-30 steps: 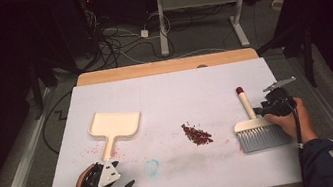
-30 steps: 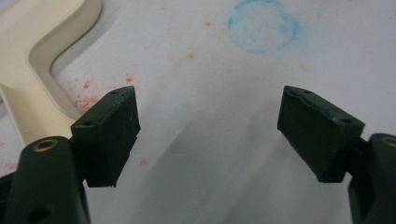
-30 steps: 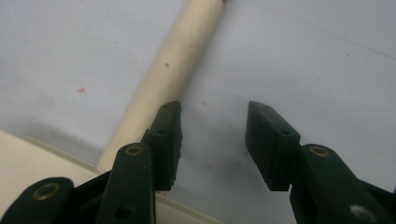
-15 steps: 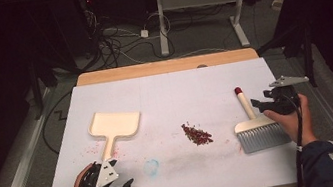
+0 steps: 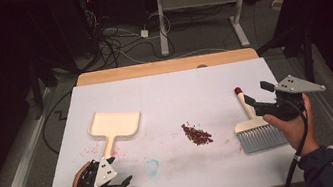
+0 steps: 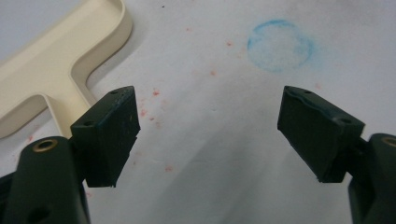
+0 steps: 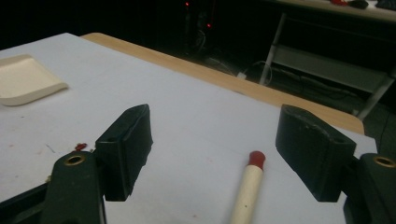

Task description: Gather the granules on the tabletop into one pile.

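**Cream-handled brush let go, lying flat at the right of the table**

Cream wood for the handle, a red cap at its far tip, grey bristles fanned toward the near edge: hand brush, flat on the white table cover, right of centre. Seen from the right gripper view as a pale stick with the red end, low between the two black jaws but touched by neither.

Right gripper raised just above the brush handle, jaws having just been opening, now spread wide with only air and the handle below between them. Grey three-cornered plate on top, cable trailing down past a dark sleeve.

Left of the brush, near the table's middle, a small heap of dark red crumbs, apart from the bristles. Fainter red specks scattered across the cover farther left, plus a smudged blue ring, clearer from the left gripper view.

Farther left again, a cream plastic dustpan, flat, mouth away from the person, handle pointing toward the near edge.

Left gripper low at the near left corner, just beyond the dustpan's handle end, jaws spread wide and holding nothing; bare speckled cover between them, dustpan handle just beside one jaw.

Beyond the cover, a strip of bare wooden tabletop.
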{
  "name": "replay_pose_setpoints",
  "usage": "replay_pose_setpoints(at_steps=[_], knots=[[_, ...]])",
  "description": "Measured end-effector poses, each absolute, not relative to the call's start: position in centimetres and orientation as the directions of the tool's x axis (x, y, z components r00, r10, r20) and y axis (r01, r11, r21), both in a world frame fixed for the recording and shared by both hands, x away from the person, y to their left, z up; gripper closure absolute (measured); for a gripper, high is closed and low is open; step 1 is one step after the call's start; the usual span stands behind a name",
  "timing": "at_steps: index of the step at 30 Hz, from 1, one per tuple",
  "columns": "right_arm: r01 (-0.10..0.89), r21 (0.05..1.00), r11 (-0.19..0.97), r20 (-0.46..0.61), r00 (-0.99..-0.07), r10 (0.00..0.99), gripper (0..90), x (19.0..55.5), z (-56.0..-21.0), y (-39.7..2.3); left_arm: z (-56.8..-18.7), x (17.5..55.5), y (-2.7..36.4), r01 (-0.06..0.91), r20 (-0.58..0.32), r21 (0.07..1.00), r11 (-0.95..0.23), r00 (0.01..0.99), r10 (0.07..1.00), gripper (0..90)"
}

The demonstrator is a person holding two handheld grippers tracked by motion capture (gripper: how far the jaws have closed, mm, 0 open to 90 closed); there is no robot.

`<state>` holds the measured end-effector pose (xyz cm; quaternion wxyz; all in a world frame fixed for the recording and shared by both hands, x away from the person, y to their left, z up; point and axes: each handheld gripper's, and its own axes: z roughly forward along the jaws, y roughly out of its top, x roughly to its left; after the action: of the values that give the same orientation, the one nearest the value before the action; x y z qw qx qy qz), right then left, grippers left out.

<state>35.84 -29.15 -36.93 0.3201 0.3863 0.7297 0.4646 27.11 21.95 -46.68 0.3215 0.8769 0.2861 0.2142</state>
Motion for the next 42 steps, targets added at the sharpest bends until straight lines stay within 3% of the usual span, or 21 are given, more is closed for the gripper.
replay_pose_setpoints(at_steps=[3, 15, 42], knots=[[0.220, 0.934, 0.281, -0.142, -0.493, 0.858, 26.0, 34.9, -36.7, -28.8, -46.6, 27.2, 22.0, 0.353, 0.208, 0.688, -0.634, 0.742, 0.638, 19.8], [0.188, 0.939, 0.287, -0.161, -0.497, 0.853, 23.6, 31.9, -37.5, -28.4, -46.2, 27.3, 22.3, 0.358, 0.206, 0.718, -0.597, 0.710, 0.673, 19.4], [0.205, 0.878, 0.433, -0.275, -0.524, 0.806, 23.6, 27.8, -44.5, -28.8, -46.4, 27.2, 21.9, 0.321, 0.228, 0.733, -0.600, 0.714, 0.662, 19.3]])
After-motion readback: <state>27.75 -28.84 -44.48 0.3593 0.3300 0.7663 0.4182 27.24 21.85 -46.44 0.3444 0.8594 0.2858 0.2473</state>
